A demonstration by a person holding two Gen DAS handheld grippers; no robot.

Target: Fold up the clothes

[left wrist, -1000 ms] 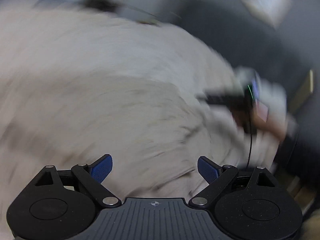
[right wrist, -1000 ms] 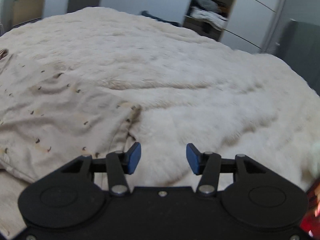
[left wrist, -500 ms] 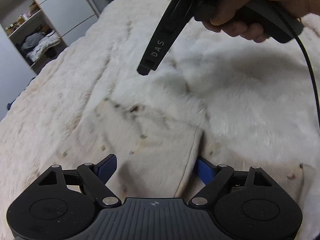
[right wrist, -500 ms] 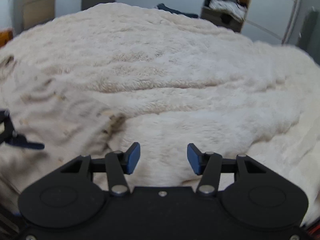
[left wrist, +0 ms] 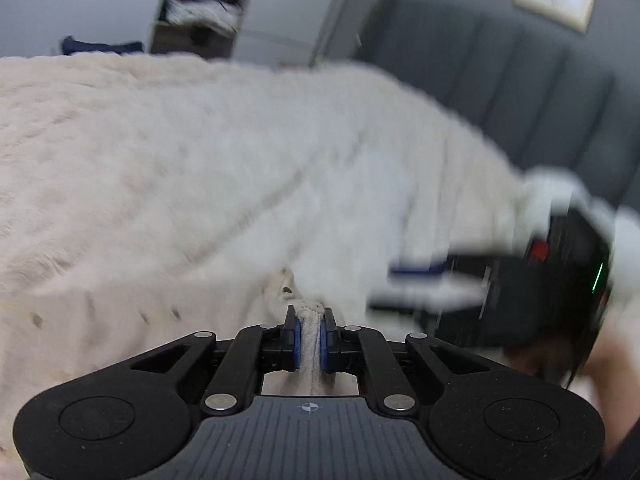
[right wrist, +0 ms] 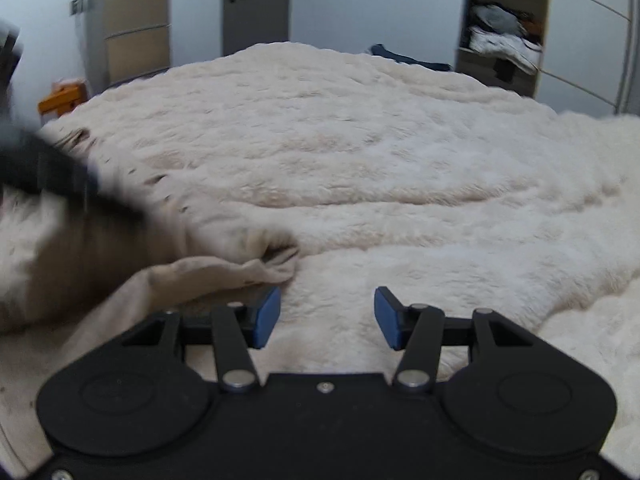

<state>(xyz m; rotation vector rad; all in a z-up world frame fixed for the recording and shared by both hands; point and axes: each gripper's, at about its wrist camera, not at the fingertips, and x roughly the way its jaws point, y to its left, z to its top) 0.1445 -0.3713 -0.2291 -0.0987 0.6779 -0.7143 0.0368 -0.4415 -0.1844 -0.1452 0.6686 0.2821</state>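
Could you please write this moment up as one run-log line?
left hand-held gripper: closing on beige garment edge | right hand-held gripper: open, empty, over fluffy blanket | fold not done

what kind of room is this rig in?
Most likely a bedroom: a wide bed under a fluffy cream blanket, an open wardrobe shelf stuffed with clothes, and a padded grey headboard.

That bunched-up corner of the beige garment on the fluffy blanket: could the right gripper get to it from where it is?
Probably yes. The right gripper is open and empty, and the garment's bunched corner lies just ahead of its left finger, with only bare blanket between. The left gripper, closing on another edge, sits off to the side.
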